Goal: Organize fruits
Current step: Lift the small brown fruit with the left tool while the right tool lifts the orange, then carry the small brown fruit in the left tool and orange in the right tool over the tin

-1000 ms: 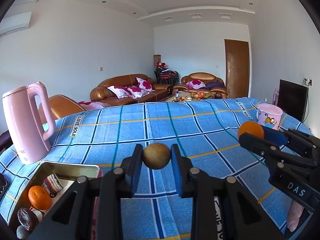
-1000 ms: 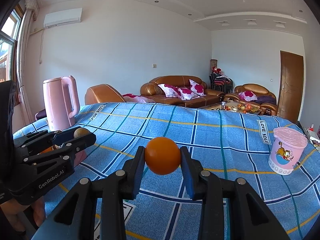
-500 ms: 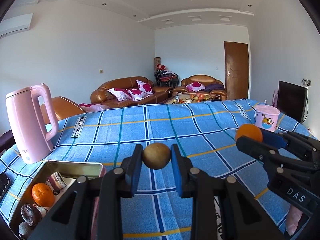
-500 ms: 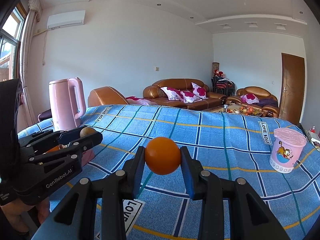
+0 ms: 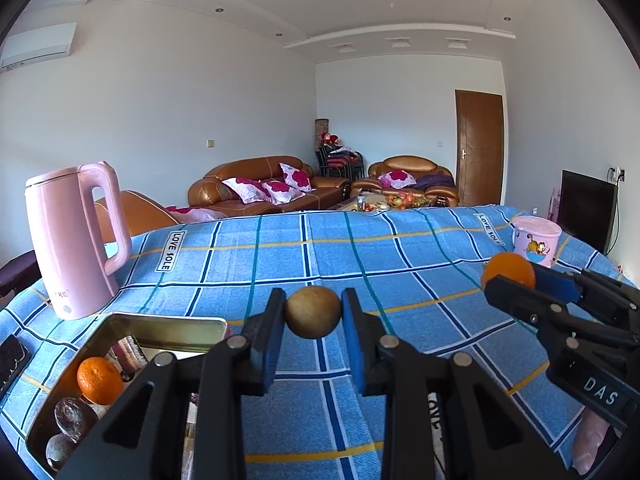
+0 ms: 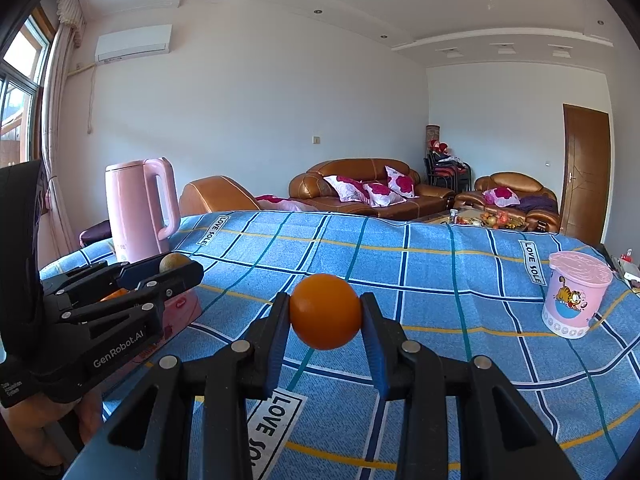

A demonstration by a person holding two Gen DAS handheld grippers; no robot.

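Observation:
My left gripper is shut on a small round brown fruit and holds it above the blue checked tablecloth. My right gripper is shut on an orange, also held above the cloth. The orange shows in the left wrist view at the right, and the brown fruit shows in the right wrist view at the left. A metal tin at the lower left holds a mandarin, wrapped items and other round fruits.
A pink kettle stands at the back left of the table, behind the tin. A pink lidded cup with a cartoon cat stands at the right. A dark object lies at the table's left edge. Sofas stand behind the table.
Both grippers have tilted or risen slightly while keeping their fruits; the table and tin sit lower in both views. More of the tin's contents shows in the left wrist view.

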